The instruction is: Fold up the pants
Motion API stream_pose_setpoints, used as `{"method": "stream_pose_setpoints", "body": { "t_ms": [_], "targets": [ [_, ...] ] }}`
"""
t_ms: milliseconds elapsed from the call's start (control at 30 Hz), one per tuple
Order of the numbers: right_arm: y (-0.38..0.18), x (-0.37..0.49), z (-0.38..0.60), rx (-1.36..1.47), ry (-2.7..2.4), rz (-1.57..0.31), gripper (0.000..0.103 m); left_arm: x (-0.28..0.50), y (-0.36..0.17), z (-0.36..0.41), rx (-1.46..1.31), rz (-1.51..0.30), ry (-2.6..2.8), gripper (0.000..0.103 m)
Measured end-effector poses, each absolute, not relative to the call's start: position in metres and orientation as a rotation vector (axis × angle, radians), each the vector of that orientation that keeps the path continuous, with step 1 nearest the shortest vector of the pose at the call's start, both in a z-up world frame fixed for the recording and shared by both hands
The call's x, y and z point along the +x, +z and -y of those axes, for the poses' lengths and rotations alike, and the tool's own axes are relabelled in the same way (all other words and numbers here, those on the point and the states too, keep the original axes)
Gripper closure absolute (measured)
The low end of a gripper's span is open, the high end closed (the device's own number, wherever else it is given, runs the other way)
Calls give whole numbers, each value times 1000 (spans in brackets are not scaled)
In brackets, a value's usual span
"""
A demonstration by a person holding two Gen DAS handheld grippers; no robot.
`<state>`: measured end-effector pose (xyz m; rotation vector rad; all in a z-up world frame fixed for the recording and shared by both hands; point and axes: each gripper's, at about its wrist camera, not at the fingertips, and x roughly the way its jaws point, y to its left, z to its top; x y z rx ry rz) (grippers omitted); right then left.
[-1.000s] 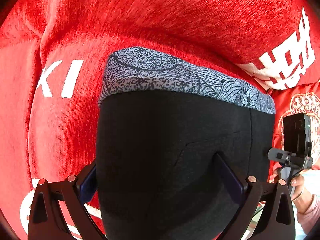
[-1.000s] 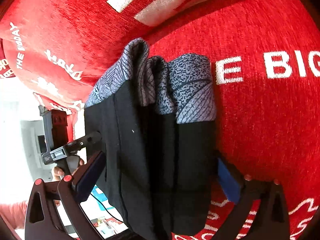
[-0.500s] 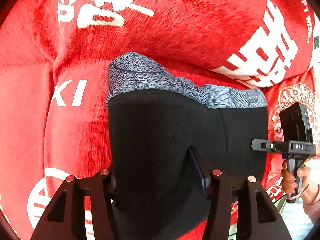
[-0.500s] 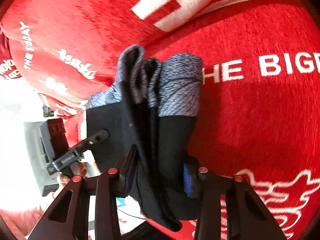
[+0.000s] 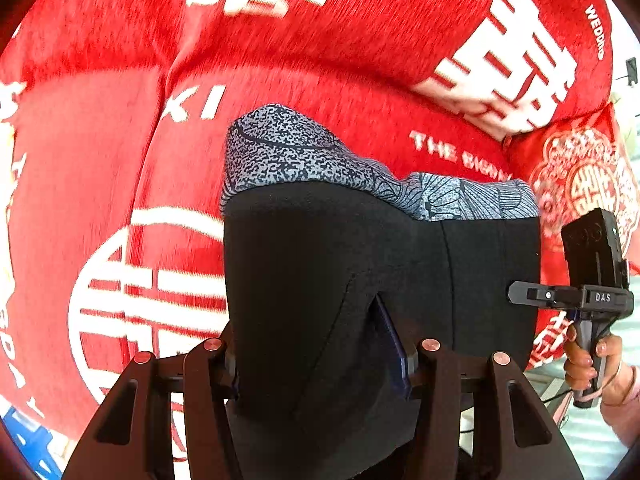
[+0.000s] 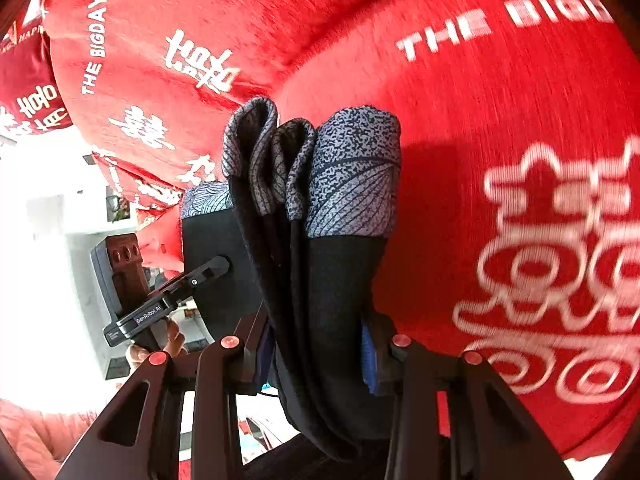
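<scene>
— Red sofa cover (image 5: pixel 100 160) with white lettering fills the background. Where are the pants (image 5: pixel 340 280)?

— Folded thick, held clear of it, patterned waistband (image 6: pixel 352 176) toward twelve o'clock.

— Both tongs?

— Left tongs (image 5: pixel 320 352) and right tongs (image 6: pixel 316 344) each pinch the black bundle, probably so the layers stay stacked.

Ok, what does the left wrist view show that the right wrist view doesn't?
Only the left wrist: the pants' broad black face, and the right gripper side-on with the hand holding it.

Only the right wrist: the bundle edge-on, its patterned grey cuffs stacked in layers, and the left gripper from outside.

Both: the pants clamped in that camera's own gripper, over the red printed cover.
</scene>
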<state>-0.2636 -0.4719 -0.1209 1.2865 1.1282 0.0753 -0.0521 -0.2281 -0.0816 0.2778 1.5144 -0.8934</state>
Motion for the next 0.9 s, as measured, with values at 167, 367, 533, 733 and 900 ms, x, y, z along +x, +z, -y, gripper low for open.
{"method": "stream_pose_setpoints", "body": {
  "t_ms": [167, 367, 533, 733, 900],
  "targets": [
    [-150, -285, 445, 1295, -40, -1168, 60, -61, -113, 210, 321, -1477, -861, 37],
    [-156, -275, 430, 1106, -156, -1219, 36, -58, -122, 198, 356, -1359, -774, 0],
    [-143, -276, 429, 991, -318, -1268, 22, -58, -105, 198, 418, -1296, -701, 0],
    [-93, -280, 435, 908, -447, -1157, 78, -32, -68, 205, 391, -1188, -645, 0],
    [-90, -245, 440, 835, -413, -1152, 79, -14, -96, 230, 424, -1211, -546, 0]
  ]
}}
